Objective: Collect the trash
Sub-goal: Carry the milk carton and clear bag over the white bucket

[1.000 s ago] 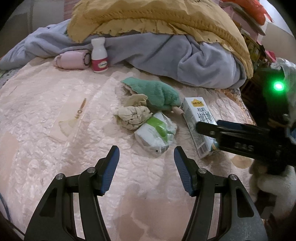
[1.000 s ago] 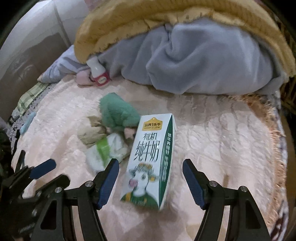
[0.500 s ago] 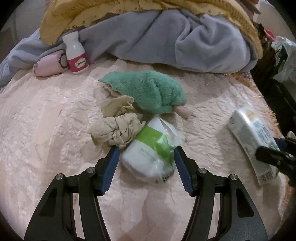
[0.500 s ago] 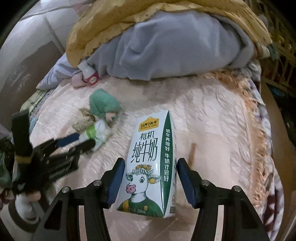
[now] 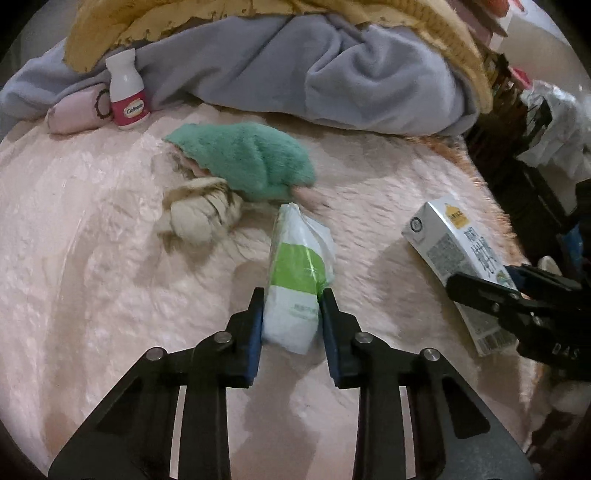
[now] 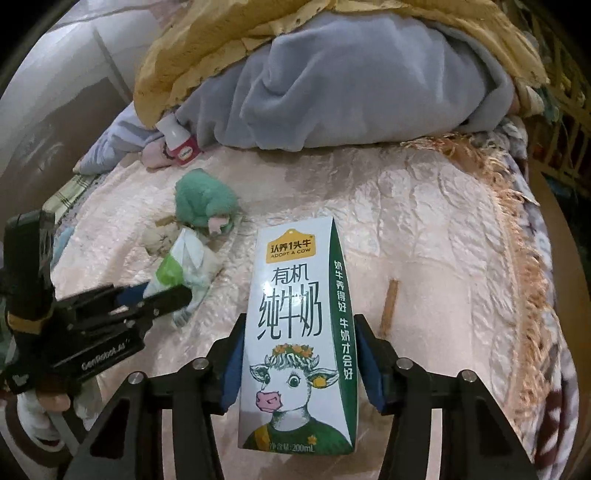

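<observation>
Two grippers are each closed on one piece of trash above a pink bedspread (image 5: pixel 92 258). The left gripper (image 5: pixel 291 314) pinches a white and green plastic packet (image 5: pixel 297 273); its lower end sits between the blue pads, and the print on it is too small to read. The right gripper (image 6: pixel 299 365) clamps a milk carton (image 6: pixel 299 332) with a cow drawing. In the left view this carton (image 5: pixel 454 251) is partly covered by the right gripper's black finger, and its bottom end is hidden.

Half a second ago the left jaws stood wide apart around the packet, which lay flat; now they press it and it stands on edge. The carton fills more of the right view than before.

Near the packet lie a beige crumpled cloth (image 5: pixel 199 218) and a green fluffy sock (image 5: pixel 247 158), touching each other. Farther back a white pill bottle (image 5: pixel 127 96) with a red label stands against a pink roll (image 5: pixel 74 114), under a grey blanket (image 5: pixel 314 74) and a yellow cover (image 5: pixel 184 18). A brown stick (image 6: pixel 389 306) lies right of the carton. The frame edges are dark.
</observation>
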A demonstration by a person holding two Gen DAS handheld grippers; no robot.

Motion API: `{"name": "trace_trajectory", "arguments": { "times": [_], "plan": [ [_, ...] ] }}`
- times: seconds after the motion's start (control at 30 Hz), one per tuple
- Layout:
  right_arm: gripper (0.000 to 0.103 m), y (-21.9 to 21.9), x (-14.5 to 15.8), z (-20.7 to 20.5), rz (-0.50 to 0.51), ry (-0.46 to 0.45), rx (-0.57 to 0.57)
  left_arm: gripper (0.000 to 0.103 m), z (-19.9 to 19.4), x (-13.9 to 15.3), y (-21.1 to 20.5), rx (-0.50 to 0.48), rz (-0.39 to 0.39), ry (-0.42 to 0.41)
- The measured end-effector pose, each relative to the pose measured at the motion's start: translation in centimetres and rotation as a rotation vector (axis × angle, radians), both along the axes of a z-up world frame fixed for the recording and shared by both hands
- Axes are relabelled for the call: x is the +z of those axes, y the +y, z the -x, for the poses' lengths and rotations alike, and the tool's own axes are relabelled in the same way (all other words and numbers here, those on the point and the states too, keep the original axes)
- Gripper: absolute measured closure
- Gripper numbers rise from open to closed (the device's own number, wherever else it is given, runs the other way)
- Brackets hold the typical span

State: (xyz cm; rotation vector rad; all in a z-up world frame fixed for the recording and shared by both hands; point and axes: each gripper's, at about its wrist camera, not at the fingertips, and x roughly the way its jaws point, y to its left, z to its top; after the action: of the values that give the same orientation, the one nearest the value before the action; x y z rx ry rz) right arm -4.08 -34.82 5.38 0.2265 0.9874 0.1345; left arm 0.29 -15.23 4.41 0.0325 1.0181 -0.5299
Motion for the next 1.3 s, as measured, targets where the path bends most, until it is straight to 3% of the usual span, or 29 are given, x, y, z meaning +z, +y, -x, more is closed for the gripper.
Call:
{"name": "trace_trajectory", "arguments": {
  "times": [0.17,0.6,0.87,1.3],
  "plan": [
    [0.051,-0.2,1.9,3.0,-0.018,-0.046,0.002,0.077,3.4,1.9,-0.3,-0.019,0.046,-0.006],
    [0.051,-0.8,6.0,11.0,-0.017,-0.141,-0.036,0.077,11.3,7.2,-3.1,-0.016,0.053,-0.15],
    [0.051,-2.4,8.4,14.6,-0.006,-0.204,-0.08,0.077,14.1,9.5,-5.3,-0.049,0.057,-0.214],
    [0.051,-5.9,10.1,18.5,0.01,-0.244,-0.169,0.077,16.7,11.2,-10.1,-0.128,0.081,-0.252]
  ]
}}
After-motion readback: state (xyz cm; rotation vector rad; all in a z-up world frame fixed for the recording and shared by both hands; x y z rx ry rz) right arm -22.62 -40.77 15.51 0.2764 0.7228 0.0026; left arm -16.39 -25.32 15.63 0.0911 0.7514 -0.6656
